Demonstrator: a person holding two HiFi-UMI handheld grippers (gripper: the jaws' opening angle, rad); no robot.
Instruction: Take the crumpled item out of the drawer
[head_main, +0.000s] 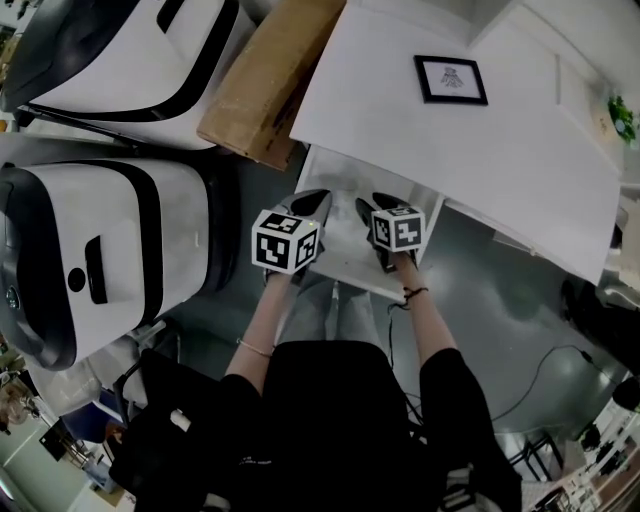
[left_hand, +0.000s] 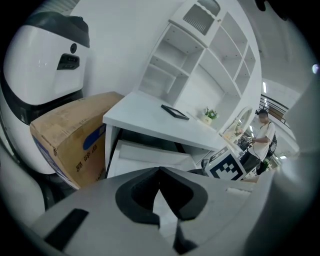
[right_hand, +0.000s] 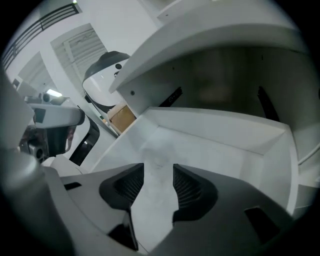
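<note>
A white drawer (head_main: 345, 262) stands pulled out from under the white desk (head_main: 440, 140). Both grippers hang over it, side by side. In the right gripper view a pale crumpled item (right_hand: 157, 150) lies on the drawer (right_hand: 225, 135) floor, just beyond the jaw tips. My right gripper (right_hand: 158, 169) is open, its ribbed pads clear of the item and nothing pressed between them. My left gripper (left_hand: 160, 171) is shut, tips touching with nothing in them, pointing at the drawer's (left_hand: 145, 155) left part. From the head view the left gripper (head_main: 312, 200) and right gripper (head_main: 372, 205) hide the item.
A cardboard box (head_main: 270, 80) leans at the desk's left end, beside two white-and-black machines (head_main: 100, 250). A framed picture (head_main: 451, 79) lies on the desk and a small plant (head_main: 622, 115) sits at its right. A person (left_hand: 262, 135) stands far off by white shelves (left_hand: 200, 65).
</note>
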